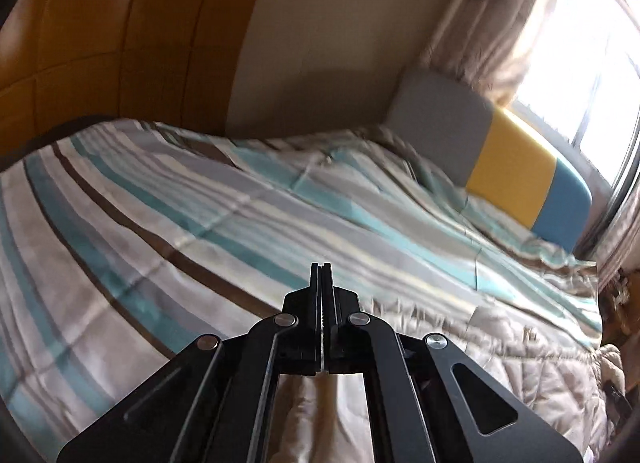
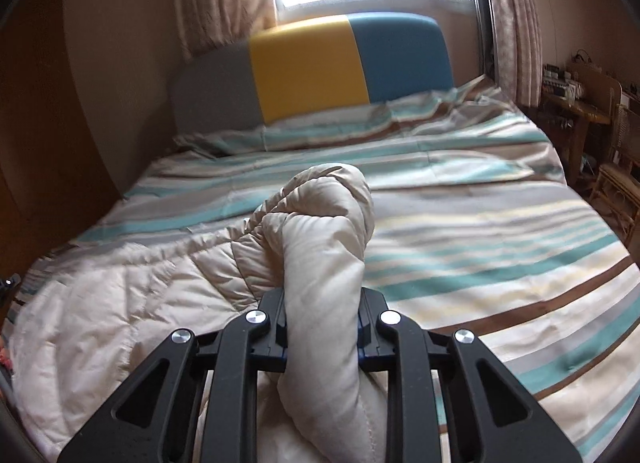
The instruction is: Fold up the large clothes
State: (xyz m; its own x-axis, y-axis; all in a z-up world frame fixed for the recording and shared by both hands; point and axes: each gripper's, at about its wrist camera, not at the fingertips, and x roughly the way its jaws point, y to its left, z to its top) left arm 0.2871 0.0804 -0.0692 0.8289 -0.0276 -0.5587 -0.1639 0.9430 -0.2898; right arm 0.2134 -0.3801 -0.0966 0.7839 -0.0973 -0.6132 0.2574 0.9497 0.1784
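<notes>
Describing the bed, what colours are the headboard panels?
Headboard: grey, yellow, blue; right wrist view.

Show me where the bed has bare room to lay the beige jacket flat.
Free: the striped bedspread right of the raised beige jacket, running to the headboard and pillow. The left wrist view also shows open bedspread toward the wall. Crowded: the near left corner, where the jacket's bulk lies, pinched by the right gripper; left gripper shut.

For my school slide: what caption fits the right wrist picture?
Right gripper clamps a puffy beige quilted coat above a striped bedspread.
</notes>
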